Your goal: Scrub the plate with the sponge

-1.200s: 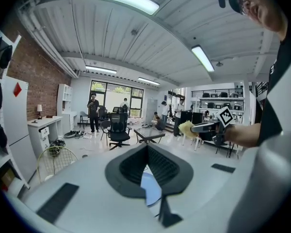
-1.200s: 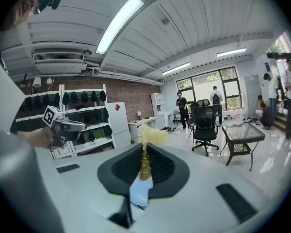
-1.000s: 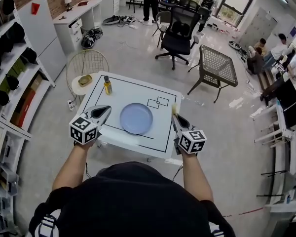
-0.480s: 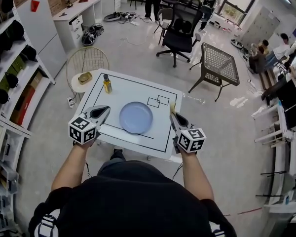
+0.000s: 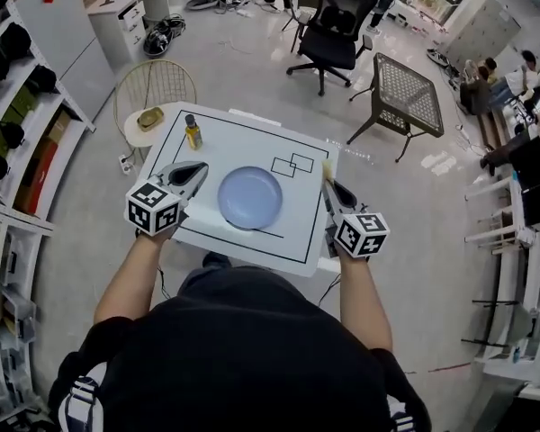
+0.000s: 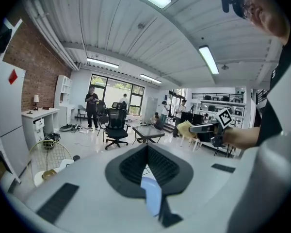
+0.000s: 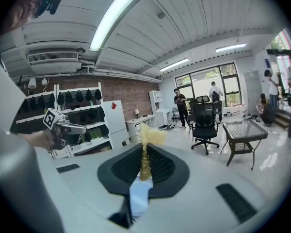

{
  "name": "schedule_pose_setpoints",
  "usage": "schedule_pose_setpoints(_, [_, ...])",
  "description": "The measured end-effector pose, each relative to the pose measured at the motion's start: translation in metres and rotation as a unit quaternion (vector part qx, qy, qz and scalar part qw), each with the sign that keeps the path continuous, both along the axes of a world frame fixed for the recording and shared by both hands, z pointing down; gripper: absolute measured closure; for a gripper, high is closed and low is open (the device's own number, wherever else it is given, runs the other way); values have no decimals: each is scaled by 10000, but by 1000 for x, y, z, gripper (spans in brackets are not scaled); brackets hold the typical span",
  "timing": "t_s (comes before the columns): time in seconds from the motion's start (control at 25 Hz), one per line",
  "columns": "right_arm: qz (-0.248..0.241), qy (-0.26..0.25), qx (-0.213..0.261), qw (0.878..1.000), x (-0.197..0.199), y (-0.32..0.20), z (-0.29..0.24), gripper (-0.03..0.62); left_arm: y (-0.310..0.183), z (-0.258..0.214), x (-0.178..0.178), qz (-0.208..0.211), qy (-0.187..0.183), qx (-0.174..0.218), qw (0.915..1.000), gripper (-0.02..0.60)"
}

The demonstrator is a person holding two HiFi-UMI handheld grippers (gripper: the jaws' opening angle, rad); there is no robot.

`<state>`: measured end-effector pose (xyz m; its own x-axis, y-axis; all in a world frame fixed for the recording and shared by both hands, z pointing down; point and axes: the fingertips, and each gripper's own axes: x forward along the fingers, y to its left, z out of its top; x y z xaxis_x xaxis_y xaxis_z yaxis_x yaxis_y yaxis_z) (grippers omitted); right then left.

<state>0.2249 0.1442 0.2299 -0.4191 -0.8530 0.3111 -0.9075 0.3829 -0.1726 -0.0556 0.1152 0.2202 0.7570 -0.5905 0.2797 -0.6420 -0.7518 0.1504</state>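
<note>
Our left gripper is closed and empty just left of the plate, which lies flat in the middle of a white table marked with black lines. Our right gripper pinches the yellow sponge at the table's right edge, apart from the plate. A bottle stands at the far left corner, and an office chair and a mesh table are on the pale floor beyond.

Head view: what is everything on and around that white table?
table: one, white, black lines, centre of view
plate: one, pale blue, table's middle
bottle: one, amber, table's far left corner
sponge: one, yellow, in the right gripper
office chair: one, black, floor beyond
mesh table: one, dark, far right
left gripper: one, grey, shut, empty, left of plate
right gripper: one, grey, shut on sponge, table's right edge
</note>
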Motion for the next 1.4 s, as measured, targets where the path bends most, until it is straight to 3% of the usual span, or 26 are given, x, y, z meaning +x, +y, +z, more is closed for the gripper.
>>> schedule_pose_setpoints(0.72, [-94,53,-596,9982,-18,-93,55,569,-92,57,0,166,-178,-616,9978,574])
schedule_pose_setpoints(1.4, [-120,56,-1157,9932,-39,-124,108,569,-137,94,-18,117,-210,-991,9948,575])
